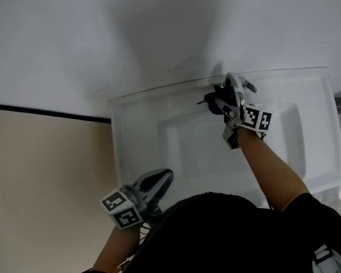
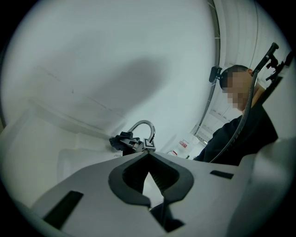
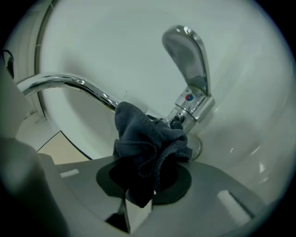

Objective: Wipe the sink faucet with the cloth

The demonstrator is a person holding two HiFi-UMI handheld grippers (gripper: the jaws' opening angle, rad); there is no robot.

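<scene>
Two grippers show, and only one is loaded. The right gripper (image 3: 141,187) has its jaws clamped on a dark grey cloth (image 3: 149,141), which bunches up out of the jaws and presses against the chrome faucet (image 3: 192,104) where the curved spout (image 3: 69,83) meets the body, just below the raised lever handle (image 3: 187,53). From the head view, that gripper (image 1: 222,105) reaches across the white sink (image 1: 144,170) to its back edge, by the wall. The left gripper (image 2: 148,159) has its jaw tips together with nothing between them; it hangs back at the sink's near left corner (image 1: 157,182), well apart from the faucet, pointing toward it.
</scene>
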